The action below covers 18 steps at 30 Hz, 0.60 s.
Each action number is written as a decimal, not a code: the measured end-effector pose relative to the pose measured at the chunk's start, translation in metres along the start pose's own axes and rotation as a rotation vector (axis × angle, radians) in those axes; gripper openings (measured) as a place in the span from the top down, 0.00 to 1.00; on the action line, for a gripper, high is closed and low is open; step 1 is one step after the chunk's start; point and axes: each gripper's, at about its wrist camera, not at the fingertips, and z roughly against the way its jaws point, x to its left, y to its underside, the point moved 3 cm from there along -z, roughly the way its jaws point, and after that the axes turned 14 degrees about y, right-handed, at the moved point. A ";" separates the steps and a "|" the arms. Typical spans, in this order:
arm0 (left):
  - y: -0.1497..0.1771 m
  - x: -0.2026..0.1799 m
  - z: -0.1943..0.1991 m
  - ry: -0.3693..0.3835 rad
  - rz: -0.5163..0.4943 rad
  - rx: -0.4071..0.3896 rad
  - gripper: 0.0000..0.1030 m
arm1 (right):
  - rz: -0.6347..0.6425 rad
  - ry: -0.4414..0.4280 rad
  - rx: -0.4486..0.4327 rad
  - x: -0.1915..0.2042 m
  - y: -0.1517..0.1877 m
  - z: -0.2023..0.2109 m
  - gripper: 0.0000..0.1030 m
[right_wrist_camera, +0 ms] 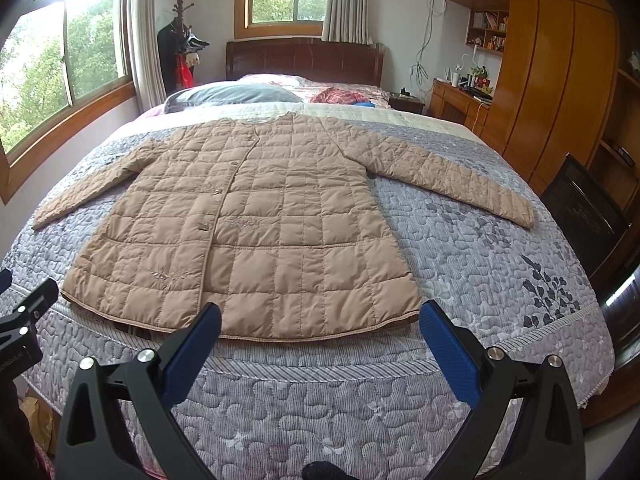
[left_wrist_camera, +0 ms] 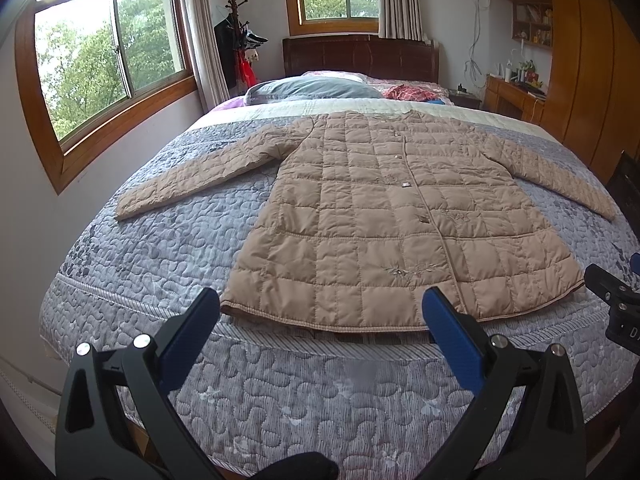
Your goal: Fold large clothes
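Left wrist view: quilted tan coat (left_wrist_camera: 384,216), buttoned, laid flat front-up on the grey patterned bedspread (left_wrist_camera: 160,248), sleeves spread toward both side edges, hem along the foot edge, collar toward the pillows (left_wrist_camera: 312,89). Left gripper (left_wrist_camera: 320,320): jaws wide apart, empty, above the hem. Right gripper (right_wrist_camera: 320,324): likewise spread, empty, at the hem's right corner.

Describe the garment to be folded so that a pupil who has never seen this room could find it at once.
Start at the large bed under its grey-blue quilted bedspread. Spread flat across it, sleeves out, lies a beige quilted coat with its hem towards the foot. Unlike the grey pillow and crumpled red cloth near the headboard, it is square-stitched and buttoned.
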 end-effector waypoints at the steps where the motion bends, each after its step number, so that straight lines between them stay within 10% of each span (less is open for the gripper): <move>1: 0.000 0.000 0.000 0.000 -0.001 -0.001 0.03 | 0.000 0.000 0.000 0.000 0.000 0.000 0.04; 18: 0.001 0.001 0.000 0.000 0.000 0.000 0.03 | 0.000 -0.001 0.002 0.002 0.001 0.000 0.04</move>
